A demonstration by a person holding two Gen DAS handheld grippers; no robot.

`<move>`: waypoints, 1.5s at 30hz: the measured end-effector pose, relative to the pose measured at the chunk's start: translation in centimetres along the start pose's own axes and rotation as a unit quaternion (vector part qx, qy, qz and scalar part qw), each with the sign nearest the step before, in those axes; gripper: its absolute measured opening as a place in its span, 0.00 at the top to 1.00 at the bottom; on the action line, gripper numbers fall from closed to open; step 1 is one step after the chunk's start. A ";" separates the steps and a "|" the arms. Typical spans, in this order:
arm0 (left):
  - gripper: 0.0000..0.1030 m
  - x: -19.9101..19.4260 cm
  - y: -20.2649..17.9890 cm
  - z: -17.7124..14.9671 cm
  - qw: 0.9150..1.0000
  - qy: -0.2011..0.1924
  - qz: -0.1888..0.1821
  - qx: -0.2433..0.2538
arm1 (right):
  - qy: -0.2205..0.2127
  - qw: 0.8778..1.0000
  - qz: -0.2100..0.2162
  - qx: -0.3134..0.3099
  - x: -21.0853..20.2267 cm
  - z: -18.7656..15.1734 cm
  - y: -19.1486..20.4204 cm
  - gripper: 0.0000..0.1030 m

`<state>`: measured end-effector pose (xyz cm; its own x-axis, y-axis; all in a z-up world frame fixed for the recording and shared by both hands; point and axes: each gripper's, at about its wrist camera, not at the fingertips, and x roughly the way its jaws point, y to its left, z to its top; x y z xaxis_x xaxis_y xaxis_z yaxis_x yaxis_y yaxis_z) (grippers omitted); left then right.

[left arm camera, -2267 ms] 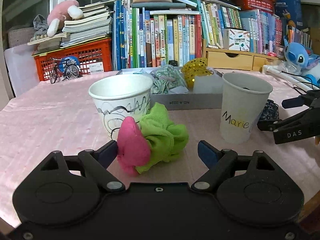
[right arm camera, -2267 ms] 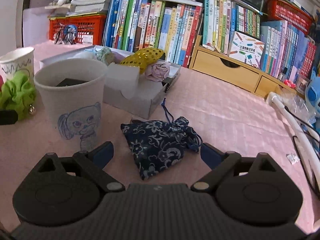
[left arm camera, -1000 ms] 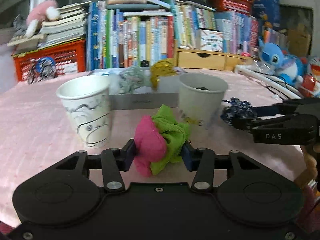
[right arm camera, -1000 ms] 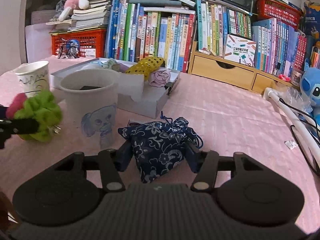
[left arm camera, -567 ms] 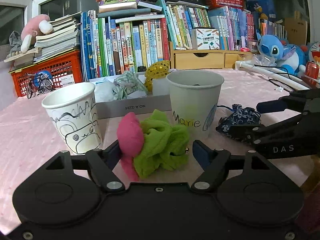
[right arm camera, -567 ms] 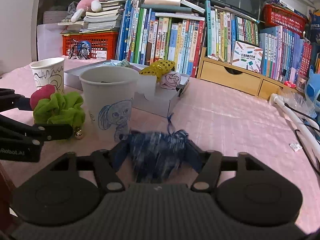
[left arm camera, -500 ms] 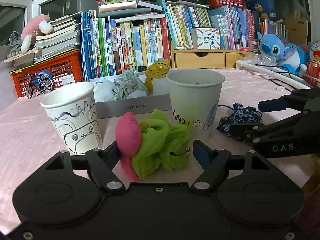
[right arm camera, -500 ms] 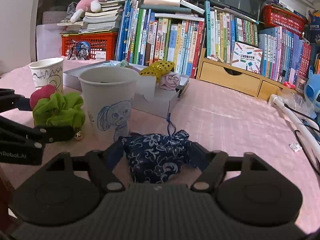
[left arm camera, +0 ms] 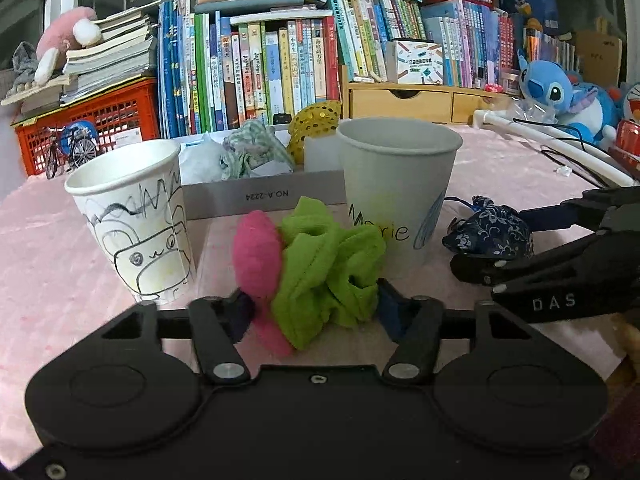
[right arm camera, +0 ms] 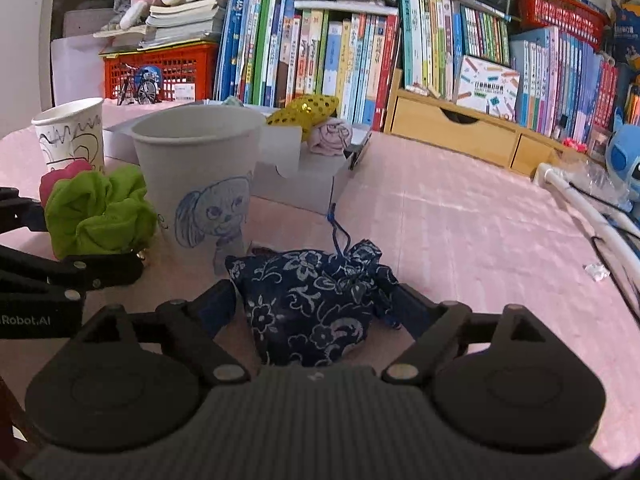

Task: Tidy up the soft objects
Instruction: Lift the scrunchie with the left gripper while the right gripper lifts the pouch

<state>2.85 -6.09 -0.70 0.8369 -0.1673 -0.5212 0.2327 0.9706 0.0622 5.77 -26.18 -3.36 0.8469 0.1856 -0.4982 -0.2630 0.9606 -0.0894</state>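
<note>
Left gripper (left arm camera: 310, 310): level, low over the tabletop, fingers (left arm camera: 390, 312) closed on a green-and-pink scrunchie (left arm camera: 320, 268). Right gripper (right arm camera: 310, 306): level alongside, fingers (right arm camera: 408, 308) closed on a blue floral pouch (right arm camera: 312, 300).

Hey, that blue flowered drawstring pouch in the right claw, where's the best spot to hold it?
Grip the blue pouch across its plump body, coming in level from the near side, as the right claw does now. The body bulges wide and soft, so the fingers sink in from both flanks. The gathered neck and cord point away and look too thin to pinch securely.
</note>
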 end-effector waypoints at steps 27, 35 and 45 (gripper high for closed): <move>0.59 -5.1 2.0 4.8 0.999 -0.040 -0.017 0.016 | -0.070 0.997 -0.036 0.009 -4.6 3.7 -0.4 0.47; 0.59 -5.7 3.7 9.5 0.997 -0.069 -0.027 0.017 | -0.102 0.994 -0.035 -0.006 -5.6 6.8 0.0 0.47; 0.59 -3.8 6.5 15.5 0.997 -0.057 -0.049 -0.012 | -0.119 0.993 -0.012 0.001 -5.4 11.0 0.7 0.47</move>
<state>8.92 -1.82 14.89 0.8618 -0.2790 -0.4235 0.3056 0.9521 -0.0054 6.06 -24.28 8.73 0.9384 0.2057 -0.2778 -0.2404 0.9658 -0.0969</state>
